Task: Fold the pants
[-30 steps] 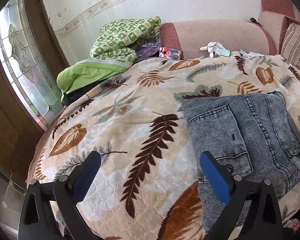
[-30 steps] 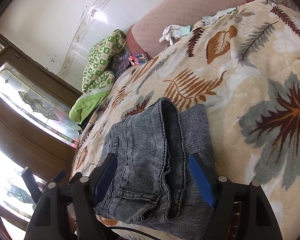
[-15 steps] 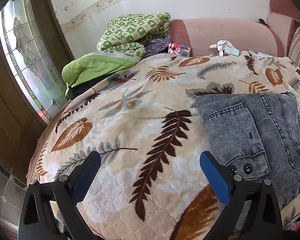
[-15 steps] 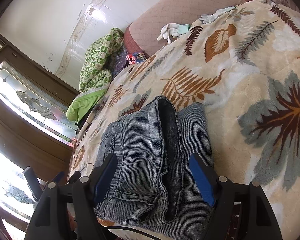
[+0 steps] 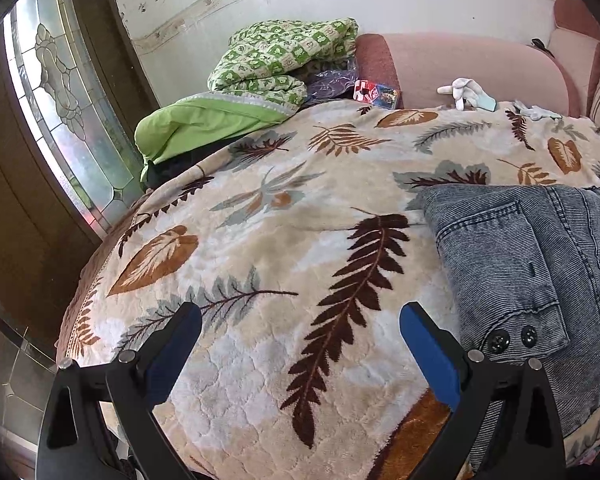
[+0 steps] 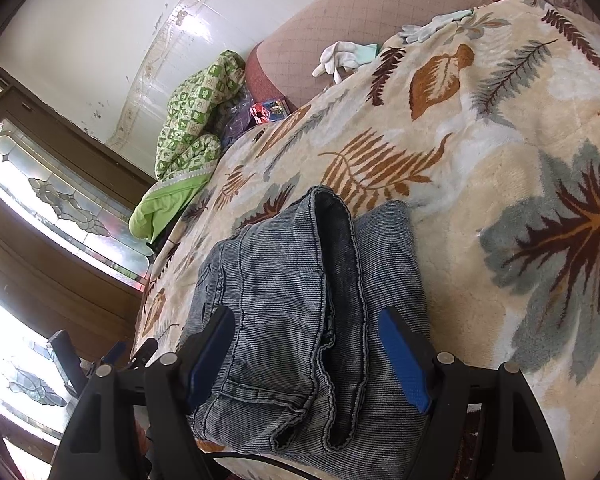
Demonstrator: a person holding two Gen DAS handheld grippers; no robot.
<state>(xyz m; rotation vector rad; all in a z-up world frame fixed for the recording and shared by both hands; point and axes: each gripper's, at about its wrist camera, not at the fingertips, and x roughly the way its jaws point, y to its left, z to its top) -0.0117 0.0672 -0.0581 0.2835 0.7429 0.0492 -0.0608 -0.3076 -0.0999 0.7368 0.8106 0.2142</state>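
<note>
— Left wrist view first: what's around? 
— A leaf-patterned blanket (image 5: 284, 264) fills most of the frame. The folded pants (image 5: 540, 264), grey-blue denim, lie at the right edge, a pocket with two dark buttons turned up. The left gripper (image 5: 300, 332) hangs over bare blanket at the bottom, fingers spread wide, nothing between them, the right finger just beside the denim's edge.

— And farther back? 
— A green checked quilt (image 5: 284, 60) is piled at upper centre on a plain green cover (image 5: 204, 128). To its right sit a small red packet (image 5: 374, 92) and a white glove (image 5: 466, 92) against the pink sofa back (image 5: 460, 64). A leaded-glass window (image 5: 60, 112) runs down the left side.

— Right wrist view? 
— The pants (image 6: 300, 300) sit at lower centre, stacked in layers with a rolled fold on top. The right gripper (image 6: 308, 354) straddles the near end of the stack, fingers wide apart to either side; whether they touch the cloth I cannot tell. A second pale glove (image 6: 432, 28) lies at the upper right.
</note>
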